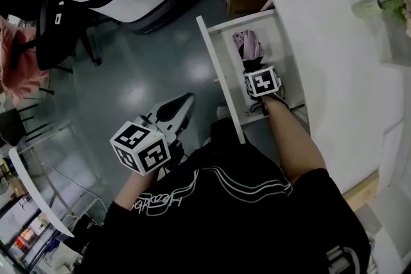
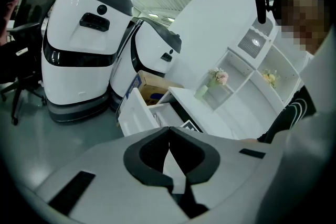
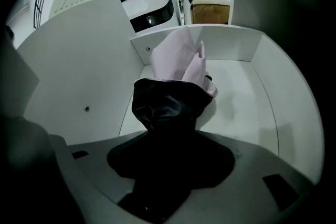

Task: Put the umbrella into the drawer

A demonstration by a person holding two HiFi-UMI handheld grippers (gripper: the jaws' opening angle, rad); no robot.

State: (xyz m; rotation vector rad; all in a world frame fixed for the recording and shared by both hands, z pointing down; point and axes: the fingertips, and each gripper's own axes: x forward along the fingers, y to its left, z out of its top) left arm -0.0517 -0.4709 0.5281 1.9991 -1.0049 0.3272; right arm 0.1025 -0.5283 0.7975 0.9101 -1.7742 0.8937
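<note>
Right gripper view — right gripper [image 3: 169, 140] tight on umbrella [image 3: 177, 66] in drawer [image 3: 248, 105] — left gripper [image 2: 169, 132] closed.

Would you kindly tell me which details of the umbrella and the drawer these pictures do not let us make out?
1. Handle end of the umbrella: in the right gripper view, lost in the dark between the right tongs; in the head view, covered by the marker cube.
2. Whether the umbrella touches the drawer floor: its folds hide the underside in both views.
3. Drawer's near end: in the head view, behind the person's arm.
</note>
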